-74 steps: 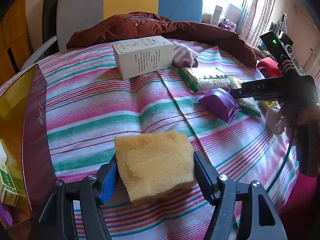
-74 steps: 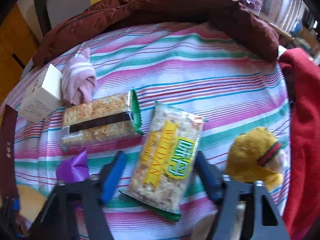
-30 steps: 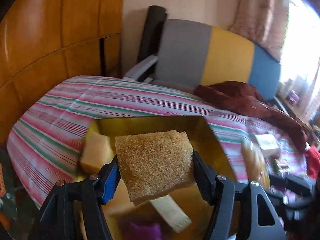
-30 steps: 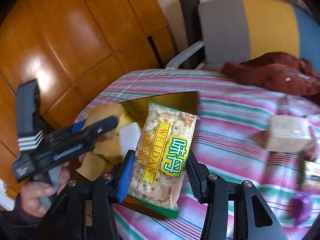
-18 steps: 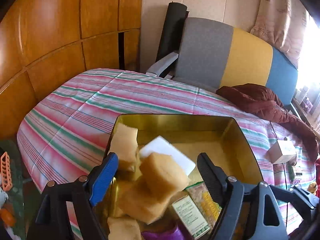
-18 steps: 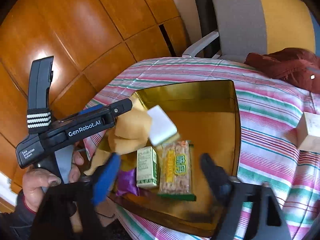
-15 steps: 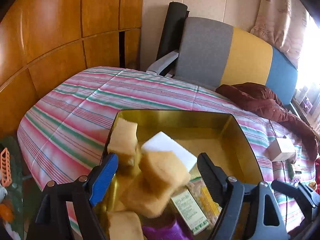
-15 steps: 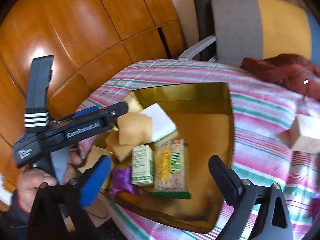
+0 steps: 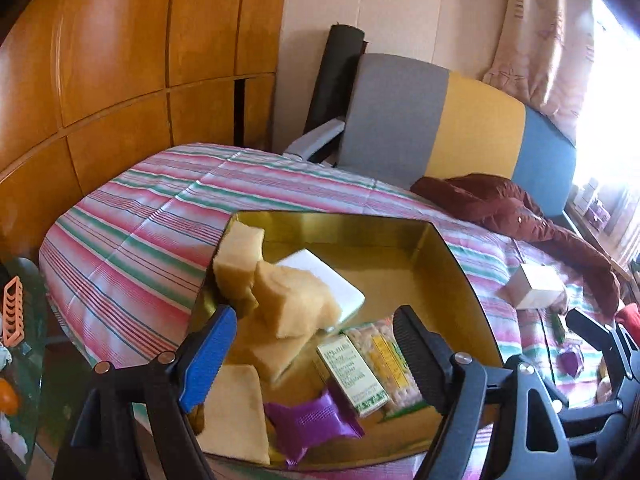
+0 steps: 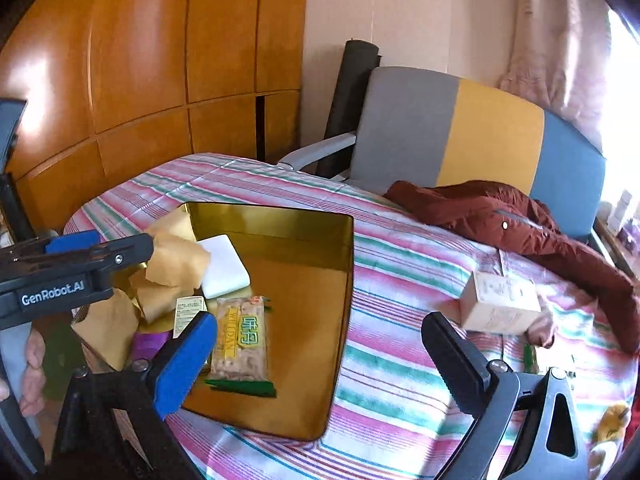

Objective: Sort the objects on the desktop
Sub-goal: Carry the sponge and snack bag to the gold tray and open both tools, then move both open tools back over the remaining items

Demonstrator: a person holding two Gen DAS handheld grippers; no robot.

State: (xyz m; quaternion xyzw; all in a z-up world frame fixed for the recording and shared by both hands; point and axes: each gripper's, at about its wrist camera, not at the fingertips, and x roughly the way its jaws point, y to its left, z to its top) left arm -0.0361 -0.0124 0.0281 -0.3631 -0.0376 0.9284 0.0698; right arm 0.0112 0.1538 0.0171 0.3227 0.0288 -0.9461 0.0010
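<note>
A gold tray on the striped cloth holds several yellow sponges, a white block, a cracker packet, a small green-and-white box and a purple wrapper. My left gripper hangs open above the tray's near end, with nothing between its fingers. My right gripper hovers over the tray's right rim. Its jaws are opening and hold nothing. One of its fingers shows at the right of the left wrist view.
A pale carton stands on the cloth right of the tray, with a brown jacket behind it. A grey, yellow and blue chair and wooden panels stand at the back. A hand grips the left gripper's handle.
Both grippers carried their loads from the cloth to the tray and opened. The sponge and the cracker packet now lie in the tray. Both grippers have since drawn back a little.
</note>
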